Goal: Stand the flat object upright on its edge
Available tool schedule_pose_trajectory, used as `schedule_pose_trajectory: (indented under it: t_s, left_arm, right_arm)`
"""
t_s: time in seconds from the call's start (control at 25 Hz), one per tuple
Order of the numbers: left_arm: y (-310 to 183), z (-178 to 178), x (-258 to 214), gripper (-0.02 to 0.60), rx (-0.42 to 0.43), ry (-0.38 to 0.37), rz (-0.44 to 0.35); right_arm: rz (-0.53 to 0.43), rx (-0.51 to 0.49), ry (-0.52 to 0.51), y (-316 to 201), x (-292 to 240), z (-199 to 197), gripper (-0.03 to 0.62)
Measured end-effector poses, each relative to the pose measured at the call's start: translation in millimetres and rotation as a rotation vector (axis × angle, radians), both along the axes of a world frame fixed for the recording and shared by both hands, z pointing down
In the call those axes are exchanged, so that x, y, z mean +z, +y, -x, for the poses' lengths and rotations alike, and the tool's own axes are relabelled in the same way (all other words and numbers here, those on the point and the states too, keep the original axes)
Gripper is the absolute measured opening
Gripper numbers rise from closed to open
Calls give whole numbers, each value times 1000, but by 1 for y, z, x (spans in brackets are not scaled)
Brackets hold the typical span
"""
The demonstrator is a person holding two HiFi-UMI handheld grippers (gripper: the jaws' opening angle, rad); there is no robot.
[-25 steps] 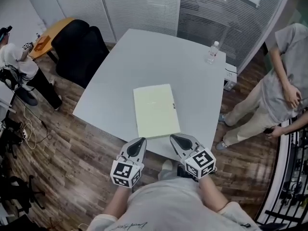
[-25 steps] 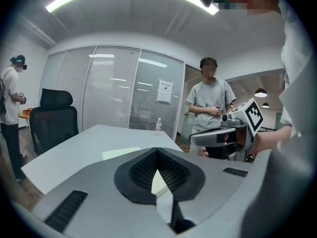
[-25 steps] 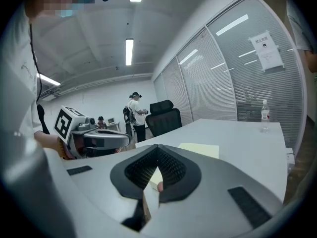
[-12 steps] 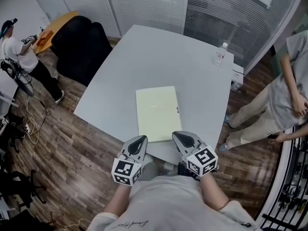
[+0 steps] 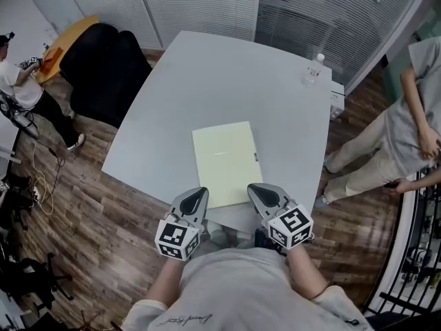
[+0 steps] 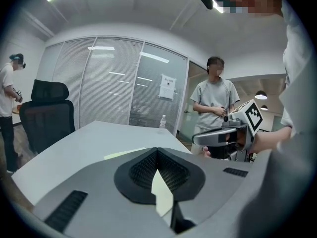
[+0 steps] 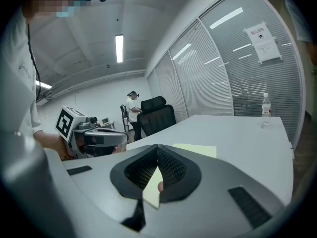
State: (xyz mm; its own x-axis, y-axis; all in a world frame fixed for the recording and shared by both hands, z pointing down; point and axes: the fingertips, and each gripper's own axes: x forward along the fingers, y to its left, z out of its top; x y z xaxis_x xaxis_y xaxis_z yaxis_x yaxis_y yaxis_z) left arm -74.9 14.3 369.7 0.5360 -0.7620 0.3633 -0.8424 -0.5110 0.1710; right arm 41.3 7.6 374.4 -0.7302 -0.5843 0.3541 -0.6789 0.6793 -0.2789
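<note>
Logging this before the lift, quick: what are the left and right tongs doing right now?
Left tongs: closed, holding nothing.
Right tongs: closed, holding nothing.

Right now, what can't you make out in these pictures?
- Green flat object: near-left corner, head view, covered by left gripper.
- Its dark side mark: too small to identify.
- Wall notice, right gripper view: print too small.
- Bottle label, head view: too small.

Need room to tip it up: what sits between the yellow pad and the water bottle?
Nothing: the head view shows only bare white table between the yellow pad and the water bottle.
</note>
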Motion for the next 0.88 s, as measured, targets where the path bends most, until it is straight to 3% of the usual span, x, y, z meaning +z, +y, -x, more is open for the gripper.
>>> schedule_pose_trajectory:
  t_s: [0.88]
  left_arm:
    - [-36,20,24,11,14,-1,83]
  right_arm:
    - [59,52,52,-44,16,-11,25]
